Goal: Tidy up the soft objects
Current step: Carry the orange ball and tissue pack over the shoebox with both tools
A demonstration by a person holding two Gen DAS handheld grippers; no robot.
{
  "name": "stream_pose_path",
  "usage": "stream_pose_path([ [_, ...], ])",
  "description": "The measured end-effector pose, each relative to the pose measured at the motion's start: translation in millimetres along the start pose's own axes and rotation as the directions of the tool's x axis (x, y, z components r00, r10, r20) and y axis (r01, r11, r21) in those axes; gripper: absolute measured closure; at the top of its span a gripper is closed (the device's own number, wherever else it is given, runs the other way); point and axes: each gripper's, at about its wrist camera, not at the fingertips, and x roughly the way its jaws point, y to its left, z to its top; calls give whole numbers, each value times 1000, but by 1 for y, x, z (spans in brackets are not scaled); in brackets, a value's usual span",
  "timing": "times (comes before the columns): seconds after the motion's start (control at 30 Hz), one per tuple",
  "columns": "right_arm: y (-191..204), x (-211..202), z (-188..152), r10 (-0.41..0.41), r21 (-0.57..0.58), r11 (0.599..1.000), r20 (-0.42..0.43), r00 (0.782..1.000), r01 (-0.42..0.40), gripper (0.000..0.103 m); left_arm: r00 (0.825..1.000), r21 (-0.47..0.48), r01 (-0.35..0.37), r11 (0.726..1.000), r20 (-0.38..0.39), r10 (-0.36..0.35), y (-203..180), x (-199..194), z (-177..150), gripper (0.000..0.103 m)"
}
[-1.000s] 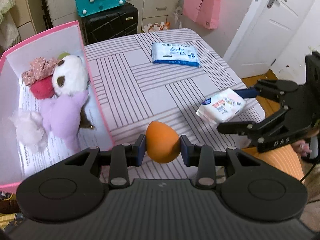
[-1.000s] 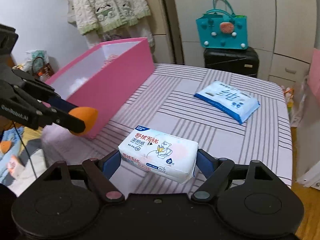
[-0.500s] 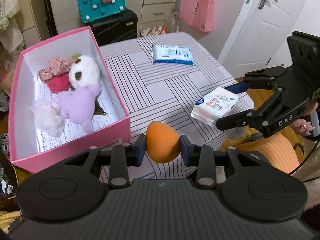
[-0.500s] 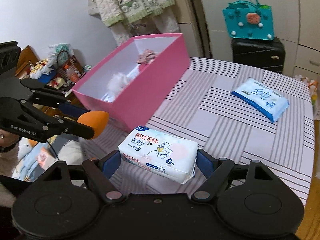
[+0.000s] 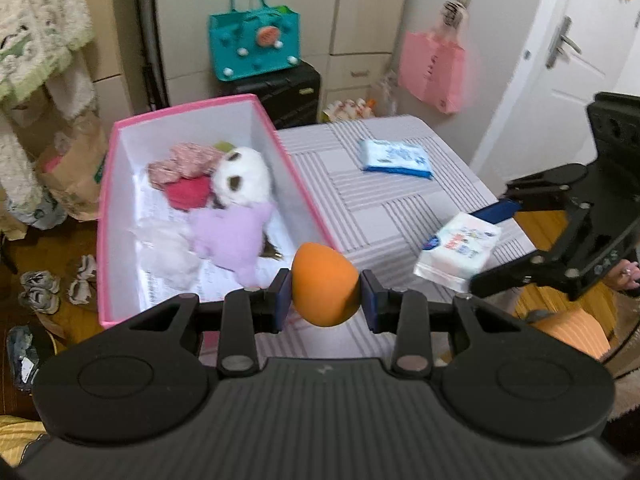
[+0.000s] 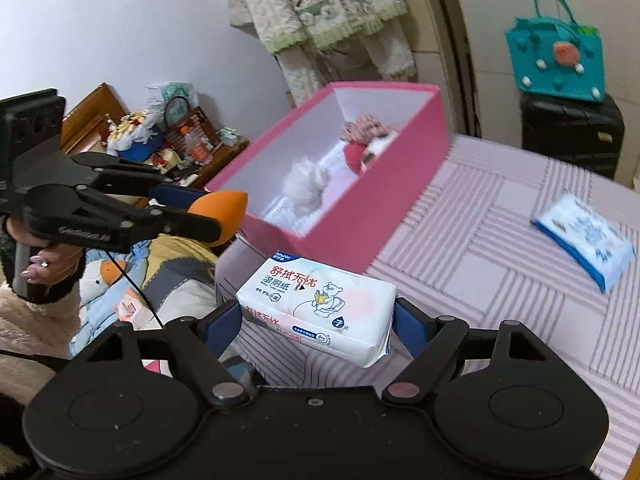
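My left gripper [image 5: 325, 306] is shut on an orange egg-shaped sponge [image 5: 324, 284], held in the air near the front corner of the pink box [image 5: 105, 216]. The box holds a panda plush [image 5: 242, 178], a purple plush [image 5: 230, 236], a white fluffy toy [image 5: 168, 246] and red and floral cloth pieces. My right gripper [image 6: 316, 318] is shut on a white wet-wipes pack [image 6: 320, 304], lifted above the striped table [image 6: 500, 248]. From the right wrist view the left gripper [image 6: 224, 210] with the sponge [image 6: 220, 212] hangs left of the box [image 6: 360, 216]. A blue-and-white wipes pack [image 5: 394, 154] lies on the table's far side.
A teal bag [image 5: 256, 46] sits on a black suitcase [image 5: 280, 92] behind the table. A pink bag [image 5: 432, 68] hangs by the white door [image 5: 576, 76]. Shoes [image 5: 40, 286] and clutter lie on the floor left of the box. A person's hand [image 6: 38, 266] holds the left gripper.
Both grippers have risen and drawn back from the table with their loads still held. The whole pink box has come into both views, and the room behind shows more.
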Motion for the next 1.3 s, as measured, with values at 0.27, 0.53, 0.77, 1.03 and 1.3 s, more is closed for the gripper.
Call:
stream_pose_path([
  [0.27,0,26,42,103,-64,993,45,994,-100,18,999,-108,-26,994,42,30,56,7,14,68],
  [0.53,-10,70,112,199,-55,979,65,978,-195,18,988,-98,-146,984,26,149,90,45,37,68],
  [0.77,-14,134,164,152,41,988,-26,988,-151,18,979,-67,-203,977,-16,203,111,89,47,68],
  [1.03,-16,198,200,-1,21,1000,-106,994,3,18,971,-35,-225,974,-91,221,127,123,58,67],
  [1.3,-10,250,226,-50,-5,999,-175,983,50,17,985,-111,-160,981,-84,152,142,125,59,65],
])
